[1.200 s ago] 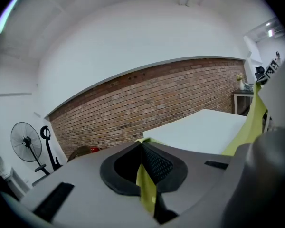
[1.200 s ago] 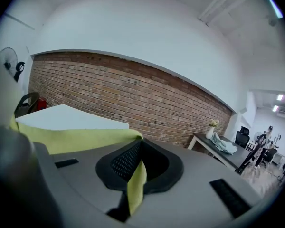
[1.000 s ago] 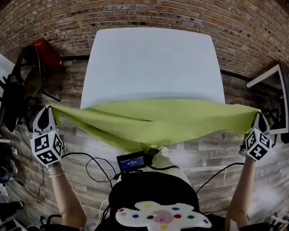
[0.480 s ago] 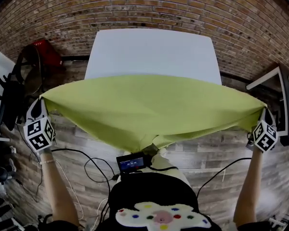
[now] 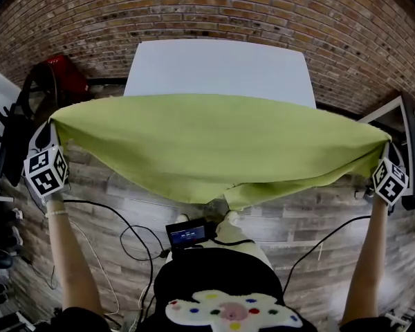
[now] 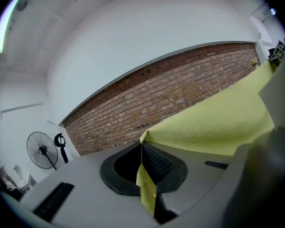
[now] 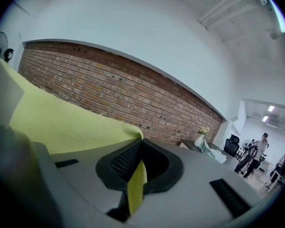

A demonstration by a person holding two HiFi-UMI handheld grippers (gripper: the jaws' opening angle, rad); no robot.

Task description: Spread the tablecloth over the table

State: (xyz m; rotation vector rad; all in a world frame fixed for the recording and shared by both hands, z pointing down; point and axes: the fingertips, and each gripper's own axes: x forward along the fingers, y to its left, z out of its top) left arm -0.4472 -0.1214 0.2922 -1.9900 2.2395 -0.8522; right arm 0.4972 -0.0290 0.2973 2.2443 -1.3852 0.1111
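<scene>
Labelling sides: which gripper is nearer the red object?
The left gripper: the red object stands on its side; the right gripper holds the opposite tablecloth corner.

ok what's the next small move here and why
Probably carry both corners forward over the table: the left gripper and right gripper each pinch a corner of the tablecloth, which is airborne and leaves the far end bare.
</scene>
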